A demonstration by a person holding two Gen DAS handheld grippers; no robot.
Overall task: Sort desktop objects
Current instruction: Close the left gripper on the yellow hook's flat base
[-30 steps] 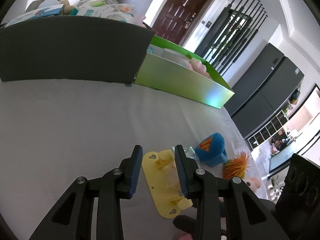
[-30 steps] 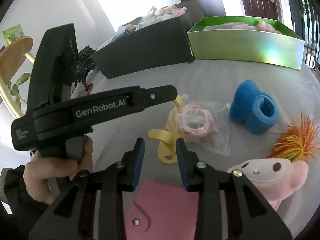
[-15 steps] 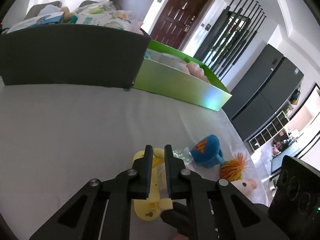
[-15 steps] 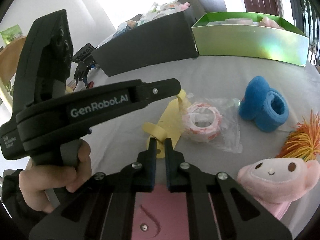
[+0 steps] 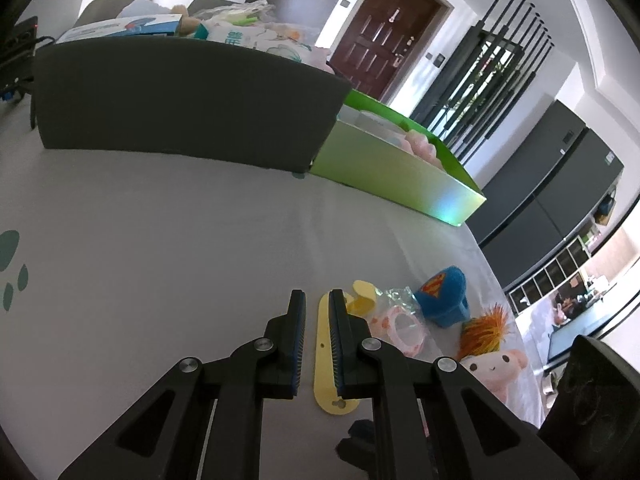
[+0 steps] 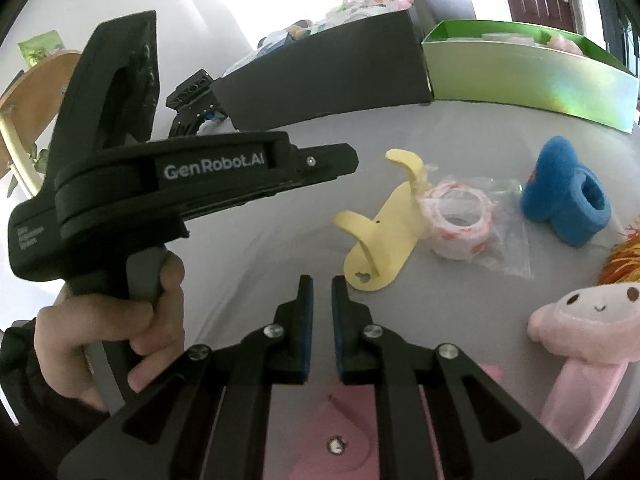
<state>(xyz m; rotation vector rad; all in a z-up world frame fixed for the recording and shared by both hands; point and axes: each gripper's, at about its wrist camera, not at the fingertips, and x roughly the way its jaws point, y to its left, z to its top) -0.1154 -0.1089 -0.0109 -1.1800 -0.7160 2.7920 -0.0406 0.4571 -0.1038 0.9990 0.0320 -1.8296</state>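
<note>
A yellow plastic hook rack [image 6: 384, 236] lies on the grey table beside a bagged roll of pink tape [image 6: 458, 222], a blue plush cuff [image 6: 568, 204], an orange-haired toy [image 6: 624, 252] and a pink plush doll [image 6: 580, 320]. My left gripper [image 5: 317, 300] is shut and empty, raised above the rack [image 5: 324, 360]; it also shows in the right wrist view [image 6: 352, 158], left of the rack. My right gripper [image 6: 322, 284] is shut and empty, just short of the rack, above a pink pouch [image 6: 340, 436].
A black box [image 5: 180, 108] full of packets and a green box [image 5: 396, 180] stand side by side at the table's far edge. The tape [image 5: 402, 322], blue cuff [image 5: 444, 294] and doll [image 5: 492, 364] sit near the right table edge.
Both grippers closed from open to shut without taking anything. The left gripper rose and drew back to the left of the yellow rack, which stays on the table.
</note>
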